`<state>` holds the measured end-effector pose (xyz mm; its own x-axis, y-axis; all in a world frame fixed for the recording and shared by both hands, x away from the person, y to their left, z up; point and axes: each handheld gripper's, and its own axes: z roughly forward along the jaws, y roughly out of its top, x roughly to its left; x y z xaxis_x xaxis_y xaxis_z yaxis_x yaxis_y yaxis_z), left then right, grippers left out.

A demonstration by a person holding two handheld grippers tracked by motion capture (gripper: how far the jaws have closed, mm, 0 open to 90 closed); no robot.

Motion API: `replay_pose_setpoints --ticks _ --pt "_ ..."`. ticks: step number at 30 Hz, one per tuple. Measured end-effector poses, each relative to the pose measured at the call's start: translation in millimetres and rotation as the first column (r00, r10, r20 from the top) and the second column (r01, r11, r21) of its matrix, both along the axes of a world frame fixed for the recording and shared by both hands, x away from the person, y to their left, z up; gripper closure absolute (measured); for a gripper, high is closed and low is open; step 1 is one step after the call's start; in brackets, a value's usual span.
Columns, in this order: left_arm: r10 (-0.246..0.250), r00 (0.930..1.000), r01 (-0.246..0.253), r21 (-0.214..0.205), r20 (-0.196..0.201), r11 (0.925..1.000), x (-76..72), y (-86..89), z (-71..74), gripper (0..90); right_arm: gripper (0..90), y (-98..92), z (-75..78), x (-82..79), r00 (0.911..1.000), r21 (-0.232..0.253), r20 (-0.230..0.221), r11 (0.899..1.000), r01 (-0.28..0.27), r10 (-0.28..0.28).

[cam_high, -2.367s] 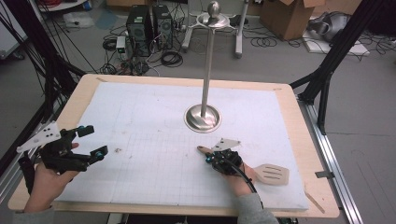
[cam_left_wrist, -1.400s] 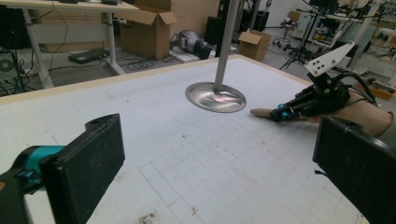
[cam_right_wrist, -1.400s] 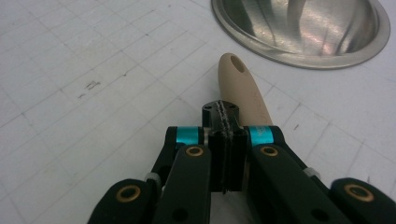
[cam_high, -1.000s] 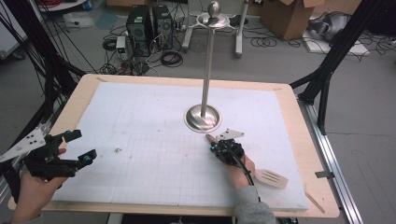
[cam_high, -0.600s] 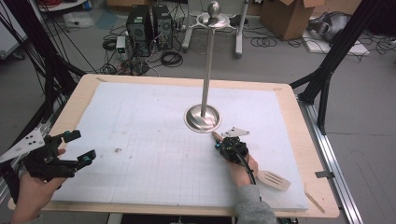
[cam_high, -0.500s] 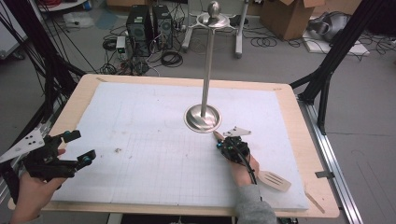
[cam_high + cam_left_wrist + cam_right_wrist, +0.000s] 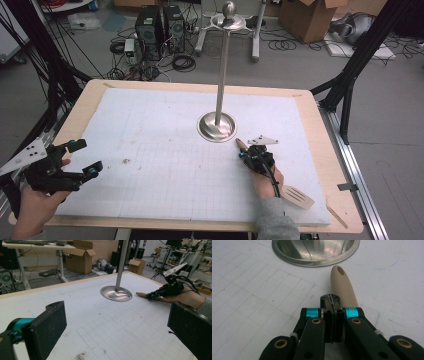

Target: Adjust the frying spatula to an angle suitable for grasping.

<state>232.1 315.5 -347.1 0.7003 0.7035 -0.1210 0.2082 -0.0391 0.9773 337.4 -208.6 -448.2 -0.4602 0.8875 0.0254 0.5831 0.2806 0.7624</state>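
A wooden slotted spatula [image 7: 297, 196] lies on the white mat, its handle [image 7: 344, 285] pointing at the round base [image 7: 216, 127] of a tall metal stand. My right gripper [image 7: 242, 154] sits low over the handle, just short of the base. Its jaws are shut against each other with nothing between the pads, and the handle pokes out from under their right side. The handle tip [image 7: 141, 293] shows ahead of that gripper [image 7: 149, 295] in the left gripper view. My left gripper [image 7: 86, 157] hovers open and empty at the mat's left edge.
The stand's pole [image 7: 222, 70] rises from the base [image 7: 314, 252] and carries a hook ring with a ball on top. The gridded mat [image 7: 165, 130] covers a wooden table [image 7: 90, 95]. Computers, cables and cardboard boxes sit on the floor beyond.
My right gripper slid forward and rightward toward the stand base, and the spatula shifted with it. The left gripper pulled back to the left edge earlier and has since stayed put.
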Motion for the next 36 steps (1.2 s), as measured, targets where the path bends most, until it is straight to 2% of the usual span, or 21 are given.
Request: replay_pose_setpoints --ticks 3,8,13,17,22,28,29,31,34,36 --pt "-0.006 1.0 0.006 0.004 -0.003 1.0 1.0 -0.7 0.0 2.7 90.0 -0.2 0.6 -0.2 1.0 0.013 0.004 1.0 0.004 -0.004" --pt "-0.008 0.9999 0.008 0.006 -0.015 1.0 5.1 -2.2 -2.3 2.7 90.0 -3.0 12.4 -6.8 0.9987 0.055 0.042 0.998 -0.031 0.028" --pt "-0.018 0.9997 0.018 0.009 -0.018 0.9998 8.8 -5.5 -3.1 2.7 90.0 -11.9 31.7 -18.4 0.9949 0.127 0.085 0.99 -0.065 0.054" --pt "-0.031 0.9994 0.032 0.011 -0.017 0.9994 11.9 -9.0 -2.5 2.7 90.0 -21.7 39.8 -24.8 0.9941 0.158 0.081 0.984 -0.084 0.072" --pt "-0.041 0.999 0.041 0.004 -0.017 0.9992 17.1 -11.5 -2.1 2.7 90.0 -29.9 45.4 -30.0 0.991 0.171 0.072 0.978 -0.123 0.112" --pt "-0.054 0.9984 0.054 0.005 -0.015 0.9985 21.6 -14.7 -1.5 2.7 89.6 -37.7 53.0 -37.4 0.9843 0.164 0.076 0.972 -0.17 0.159" --pt "-0.057 0.9983 0.057 0.002 -0.015 0.9984 22.3 -15.5 -1.4 2.7 88.1 -39.6 54.3 -38.6 0.9832 0.171 0.079 0.969 -0.176 0.164" --pt "-0.059 0.9982 0.059 0.001 -0.015 0.9983 23.2 -16.2 -1.3 2.7 79.3 -43.6 57.0 -40.7 0.9787 0.185 0.091 0.963 -0.198 0.184" --pt "-0.059 0.9982 0.059 0.0 -0.004 0.9983 24.4 -17.0 -0.8 2.7 72.7 -49.6 61.1 -44.3 0.9785 0.193 0.098 0.961 -0.198 0.182" --pt "-0.064 0.998 0.064 0.001 -0.002 0.998 24.9 -16.7 0.0 2.7 67.3 -52.8 62.9 -45.3 0.976 0.182 0.11 0.962 -0.206 0.188"
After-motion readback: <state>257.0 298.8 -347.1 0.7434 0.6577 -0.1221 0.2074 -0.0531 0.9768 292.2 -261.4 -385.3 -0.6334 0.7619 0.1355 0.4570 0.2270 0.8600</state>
